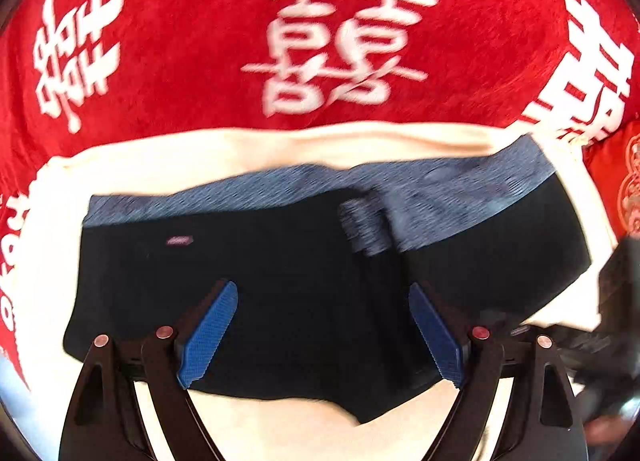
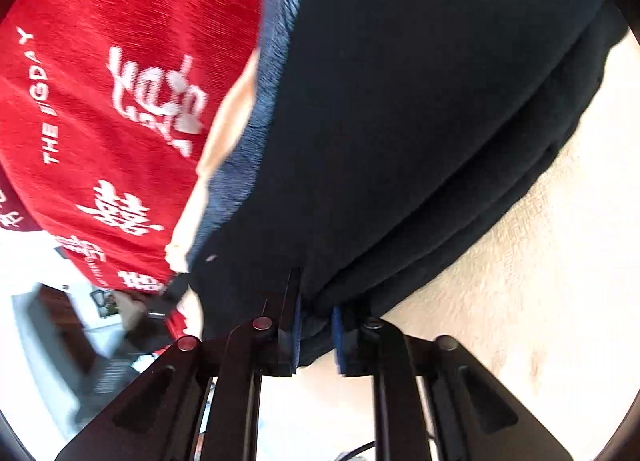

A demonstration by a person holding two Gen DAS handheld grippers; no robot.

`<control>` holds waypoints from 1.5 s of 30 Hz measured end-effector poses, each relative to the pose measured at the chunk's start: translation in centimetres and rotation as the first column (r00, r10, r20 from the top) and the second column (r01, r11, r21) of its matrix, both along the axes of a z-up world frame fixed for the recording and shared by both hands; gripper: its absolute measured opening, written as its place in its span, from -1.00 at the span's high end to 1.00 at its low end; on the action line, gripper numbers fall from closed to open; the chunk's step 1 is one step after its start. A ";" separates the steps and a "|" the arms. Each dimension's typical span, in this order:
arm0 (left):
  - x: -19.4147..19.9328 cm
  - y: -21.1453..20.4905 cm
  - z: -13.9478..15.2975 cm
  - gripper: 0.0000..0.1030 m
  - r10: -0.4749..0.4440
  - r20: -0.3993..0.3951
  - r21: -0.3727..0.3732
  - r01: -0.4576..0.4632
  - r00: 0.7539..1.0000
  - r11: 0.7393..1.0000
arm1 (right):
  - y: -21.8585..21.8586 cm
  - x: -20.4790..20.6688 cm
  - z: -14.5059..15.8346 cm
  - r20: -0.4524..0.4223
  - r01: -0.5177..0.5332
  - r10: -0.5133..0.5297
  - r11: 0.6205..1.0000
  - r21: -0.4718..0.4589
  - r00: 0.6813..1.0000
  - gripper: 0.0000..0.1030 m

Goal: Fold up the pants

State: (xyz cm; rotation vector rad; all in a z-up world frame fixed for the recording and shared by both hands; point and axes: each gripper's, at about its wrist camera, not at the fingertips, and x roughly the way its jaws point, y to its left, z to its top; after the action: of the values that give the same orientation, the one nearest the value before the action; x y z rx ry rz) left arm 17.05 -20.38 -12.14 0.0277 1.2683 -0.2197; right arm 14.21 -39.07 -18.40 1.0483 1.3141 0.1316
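While the left gripper hangs with its blue pads spread wide and nothing between them, the pants lie directly ahead of and below it, so close that the dark cloth fills the gap between the two pads. Their long axis runs left to right across the left wrist view, with the grey waistband along the far edge and a small pink label near the left end. They rest on a cream cloth, and beyond that spreads a red blanket with white characters.

Moving right, the black cloth rises toward the corner of that view, and the right wrist view shows why: the right gripper is pinched nearly closed on a bunched edge of the pants, several layers stacked and draped away from it. The cream cloth lies under them to the right, and the red blanket to the left.

By my reading, the right side is mid-fold, so the free left gripper is the nearer one to pin or take the flat left end.

Counted: one pair of pants, one waistband, one label, two grippers, one cream cloth, one red blanket.
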 end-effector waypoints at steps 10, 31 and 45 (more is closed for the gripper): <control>2.3 -7.0 -2.3 -0.72 -0.036 -0.029 0.012 0.036 0.999 0.999 | -7.7 -1.2 9.7 0.117 -0.017 0.071 0.914 -0.406 0.991 0.30; 0.9 -7.4 -5.9 -0.94 -0.032 -0.102 0.150 0.048 0.994 0.987 | -5.7 -5.6 4.9 -0.013 -0.045 0.043 0.938 -0.344 0.999 -0.01; -3.9 -3.8 -1.7 -0.94 -0.127 -0.119 0.093 0.138 0.985 0.986 | -2.0 -8.3 5.5 -0.024 -0.029 0.022 0.933 -0.358 0.999 -0.38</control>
State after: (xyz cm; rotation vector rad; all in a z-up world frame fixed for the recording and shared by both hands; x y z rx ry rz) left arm 13.16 -24.16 -13.84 0.1898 1.3905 -0.2745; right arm 5.96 -41.06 -12.90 0.7222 1.3096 -0.0981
